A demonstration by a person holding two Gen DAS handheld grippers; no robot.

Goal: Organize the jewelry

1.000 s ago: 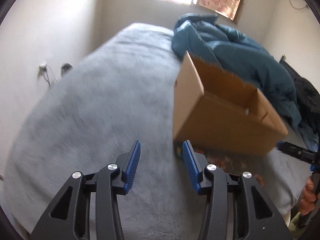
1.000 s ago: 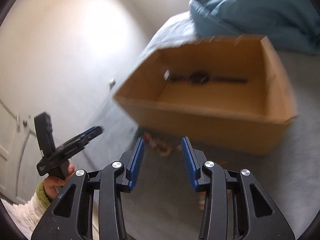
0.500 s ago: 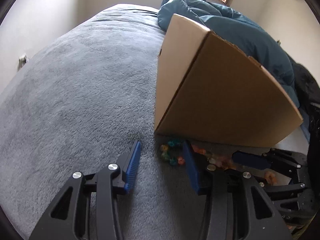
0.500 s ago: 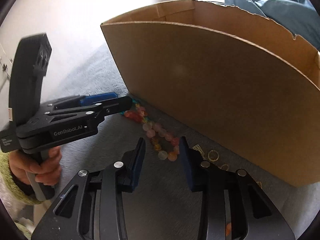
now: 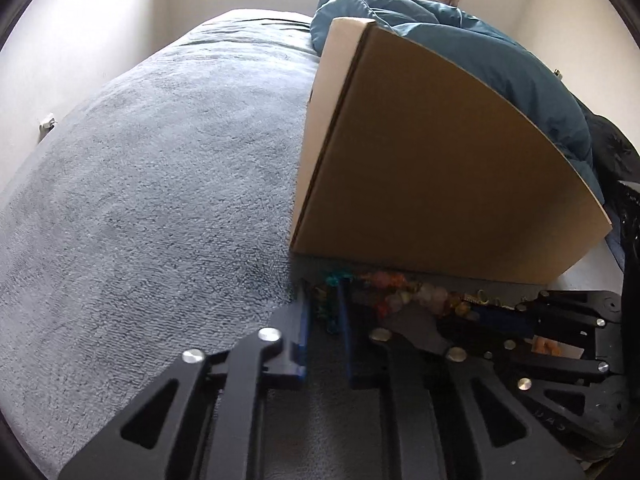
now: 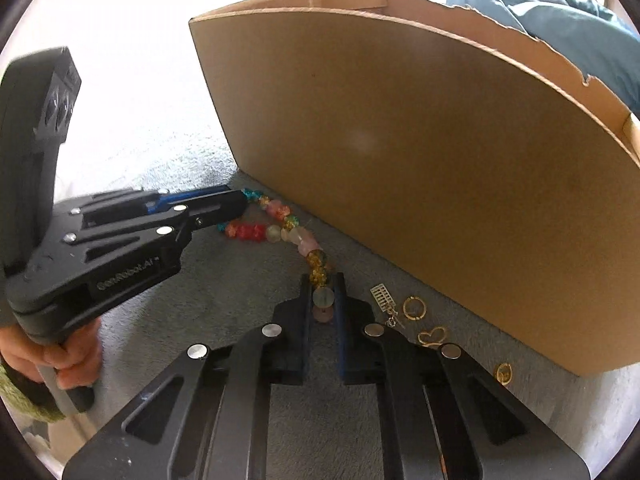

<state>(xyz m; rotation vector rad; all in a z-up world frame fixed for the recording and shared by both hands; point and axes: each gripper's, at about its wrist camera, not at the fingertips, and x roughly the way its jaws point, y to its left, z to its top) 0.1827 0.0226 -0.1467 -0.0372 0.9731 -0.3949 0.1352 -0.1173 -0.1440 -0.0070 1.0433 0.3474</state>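
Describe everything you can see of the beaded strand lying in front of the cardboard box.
The beaded strand is a curved string of glossy, translucent beads: teal, red, pink, frosted white and amber. It lies on the grey blanket just in front of the cardboard box. The left tool is closed around its teal end, and the right tool pinches a pale round bead at the other end. Small gold pieces lie beside it, apart.

Box [image 6: 420,168] interior hidden; blanket [image 6: 540,4] cropped

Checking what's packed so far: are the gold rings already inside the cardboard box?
No, the gold rings lie on the grey blanket outside the cardboard box, beside its wall.
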